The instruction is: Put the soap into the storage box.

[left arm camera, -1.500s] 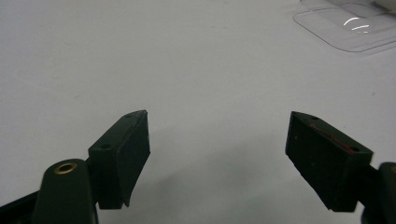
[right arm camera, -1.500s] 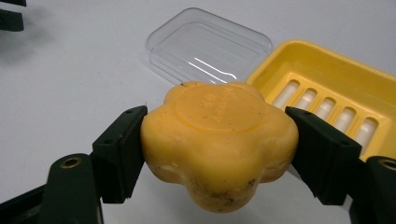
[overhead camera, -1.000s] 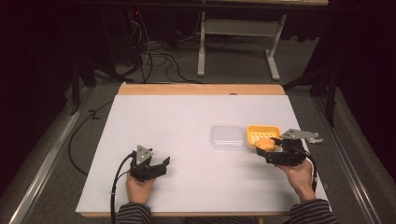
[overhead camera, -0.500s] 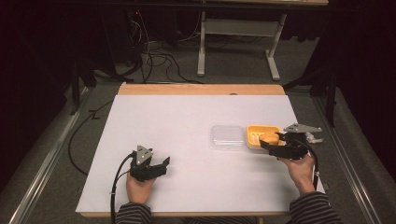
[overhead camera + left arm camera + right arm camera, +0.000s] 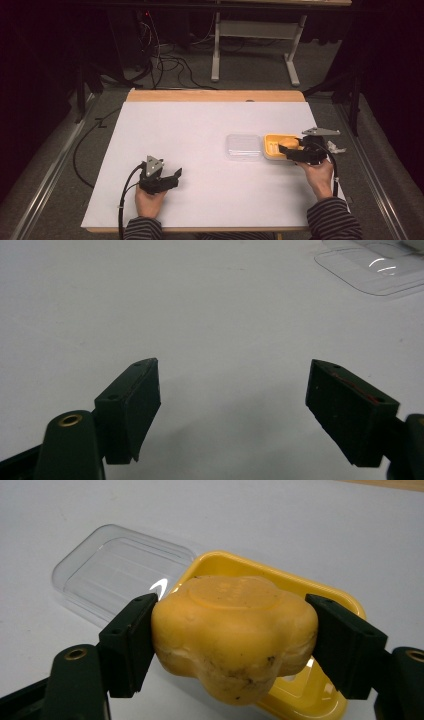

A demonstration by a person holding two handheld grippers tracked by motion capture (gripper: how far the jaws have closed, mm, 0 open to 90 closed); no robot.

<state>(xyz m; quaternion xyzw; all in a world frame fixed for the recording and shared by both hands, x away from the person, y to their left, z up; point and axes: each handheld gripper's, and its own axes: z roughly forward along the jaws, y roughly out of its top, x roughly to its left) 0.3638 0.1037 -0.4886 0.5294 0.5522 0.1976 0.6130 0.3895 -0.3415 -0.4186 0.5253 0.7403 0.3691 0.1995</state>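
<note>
A lumpy yellow soap bar point(image 5: 234, 637) is pinched by the right gripper point(image 5: 227, 640) above a yellow plastic dish point(image 5: 320, 597) — the left gripper point(image 5: 232, 405) is spread wide.

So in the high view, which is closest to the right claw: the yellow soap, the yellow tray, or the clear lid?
1. Yellow soap, held in the right claw.
2. Yellow tray, just under the soap.
3. Clear lid, farther left, beside the tray.

A yellow soap point(image 5: 234, 635) is seen over a yellow tray point(image 5: 327, 600); clear lid point(image 5: 120, 572), white table point(image 5: 200, 135), black jaws, and striped sleeves point(image 5: 332, 222) are noted.
</note>
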